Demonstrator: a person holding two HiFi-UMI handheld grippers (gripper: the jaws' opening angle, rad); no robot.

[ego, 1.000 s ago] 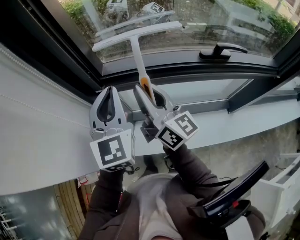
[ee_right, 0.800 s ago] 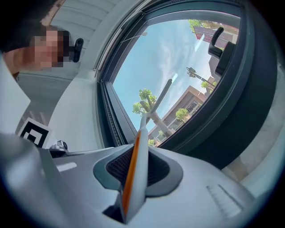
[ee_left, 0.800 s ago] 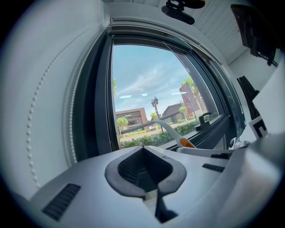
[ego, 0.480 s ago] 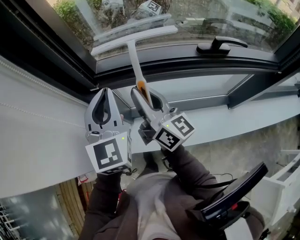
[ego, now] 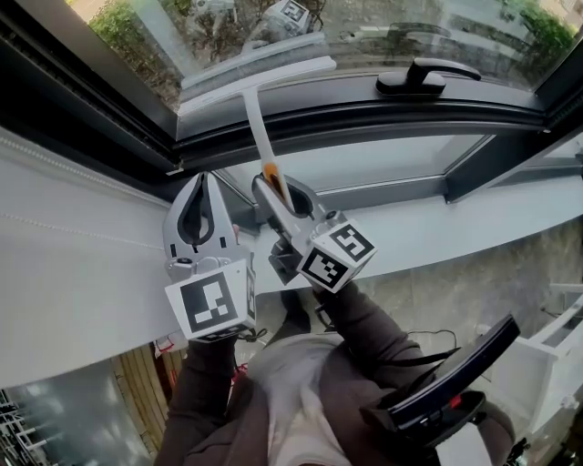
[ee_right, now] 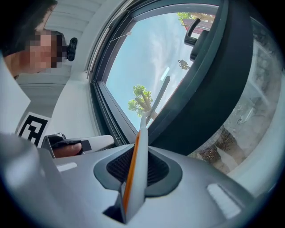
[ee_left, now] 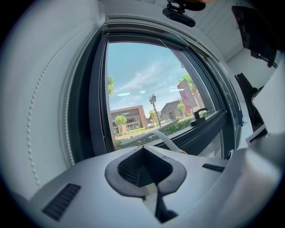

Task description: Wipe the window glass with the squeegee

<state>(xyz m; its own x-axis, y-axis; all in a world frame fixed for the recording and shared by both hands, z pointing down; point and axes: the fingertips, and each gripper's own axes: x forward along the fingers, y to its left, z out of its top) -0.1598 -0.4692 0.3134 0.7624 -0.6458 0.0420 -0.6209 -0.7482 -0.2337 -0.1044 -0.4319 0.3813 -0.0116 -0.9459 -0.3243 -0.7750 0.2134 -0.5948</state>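
Jaws of right gripper (ego: 276, 187) clamped on the orange-striped grip of white T-shaped plastic squeegee (ego: 256, 116). Left gripper (ego: 202, 182) just beside, jaws closed on nothing. Squeegee blade lies low against window glass (ego: 383, 27), just above dark grey window frame (ego: 364, 116). Black lever handle (ego: 426, 77) right of blade, apart.

Head camera: above me, looking steeply down onto my left gripper (ego: 202, 182) and right gripper (ego: 277, 189). Gripper cameras: close behind my jaws, facing the window glass (ego: 364, 27). All three share the squeegee (ego: 259, 118).
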